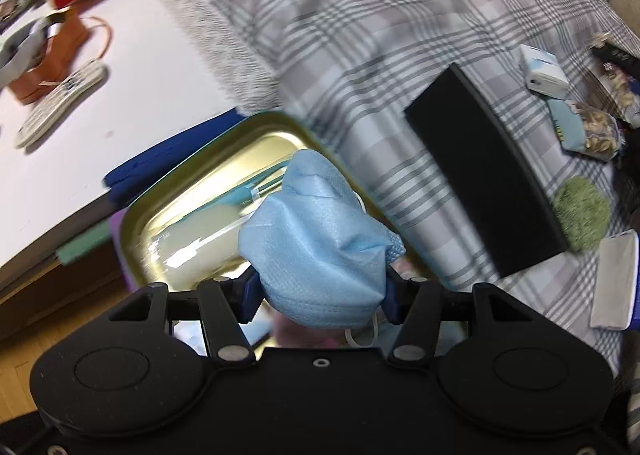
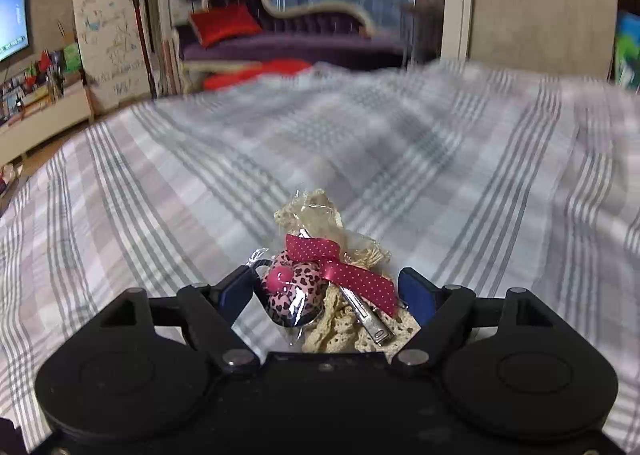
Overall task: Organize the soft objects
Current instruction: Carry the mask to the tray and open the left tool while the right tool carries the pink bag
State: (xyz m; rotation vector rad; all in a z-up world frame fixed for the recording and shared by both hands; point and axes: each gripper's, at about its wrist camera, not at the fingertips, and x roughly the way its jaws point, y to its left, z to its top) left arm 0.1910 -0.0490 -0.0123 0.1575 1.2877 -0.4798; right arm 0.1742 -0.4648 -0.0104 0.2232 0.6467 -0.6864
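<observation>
My left gripper (image 1: 320,297) is shut on a crumpled light-blue face mask (image 1: 320,231), which it holds above a shiny gold tin tray (image 1: 168,215) at the edge of the plaid-covered bed (image 1: 360,35). In the right wrist view my right gripper (image 2: 326,291) is shut on a clear plastic packet of hair accessories (image 2: 320,283): a pink leopard-print piece, a dotted pink ribbon bow on a metal clip and cream lace. That packet hangs above the grey plaid blanket (image 2: 320,143).
A black box lid (image 1: 488,171), a green fuzzy pad (image 1: 582,213), a grey cloth (image 1: 614,279), a white-blue carton (image 1: 544,71) and a snack bag (image 1: 596,131) lie on the bed. A white table (image 1: 140,95) at left bears a remote control (image 1: 60,99) and an orange bag (image 1: 52,55).
</observation>
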